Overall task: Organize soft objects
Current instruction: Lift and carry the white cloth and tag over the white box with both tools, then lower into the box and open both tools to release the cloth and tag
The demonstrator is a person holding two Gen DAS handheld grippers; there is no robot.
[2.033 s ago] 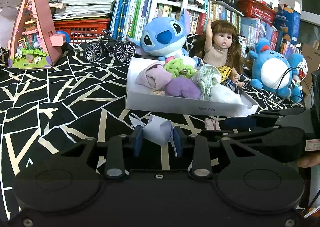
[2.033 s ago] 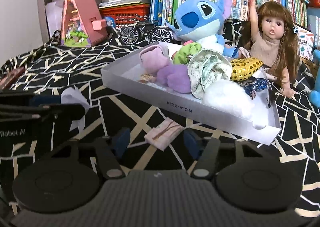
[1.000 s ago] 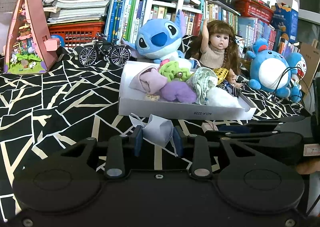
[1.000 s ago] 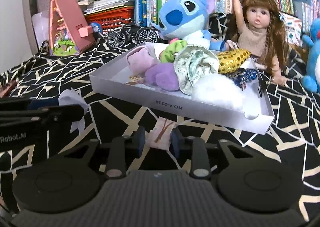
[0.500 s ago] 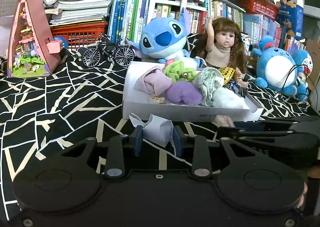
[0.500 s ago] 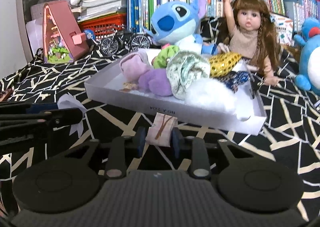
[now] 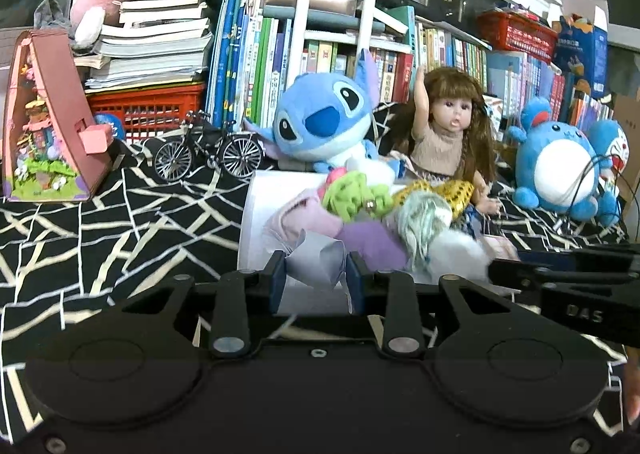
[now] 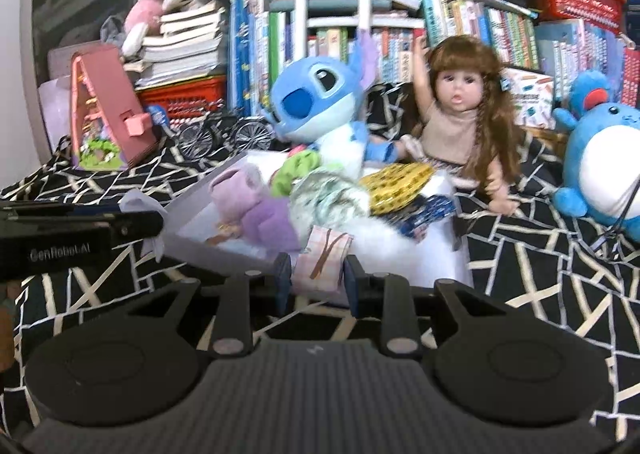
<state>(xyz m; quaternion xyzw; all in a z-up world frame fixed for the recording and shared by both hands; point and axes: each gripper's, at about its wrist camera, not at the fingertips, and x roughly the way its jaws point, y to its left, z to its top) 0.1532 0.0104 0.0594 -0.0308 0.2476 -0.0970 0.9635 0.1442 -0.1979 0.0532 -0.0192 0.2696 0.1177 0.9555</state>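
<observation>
My left gripper (image 7: 316,278) is shut on a pale lavender-white folded cloth (image 7: 316,260), held up in front of the white tray (image 7: 256,213). My right gripper (image 8: 316,280) is shut on a pink checked cloth with brown stripes (image 8: 324,260), lifted just before the tray's near wall (image 8: 192,240). The tray holds several soft items: a purple pouch (image 8: 256,209), a green scrunchie (image 7: 352,197), a gold sequin piece (image 8: 400,181) and a white fluffy one (image 7: 456,250). In the right wrist view the left gripper (image 8: 140,213) shows at the left with its cloth.
Behind the tray sit a blue plush (image 7: 320,121), a doll (image 7: 452,133) and a round blue plush (image 7: 556,169). A model bicycle (image 7: 208,149) and a pink toy house (image 7: 48,121) stand at the left on the black patterned cloth (image 7: 120,221). Bookshelves line the back.
Both grippers rose and came closer to the tray with their cloths. The right gripper's pink cloth left the table and now hangs above the tray's front edge.
</observation>
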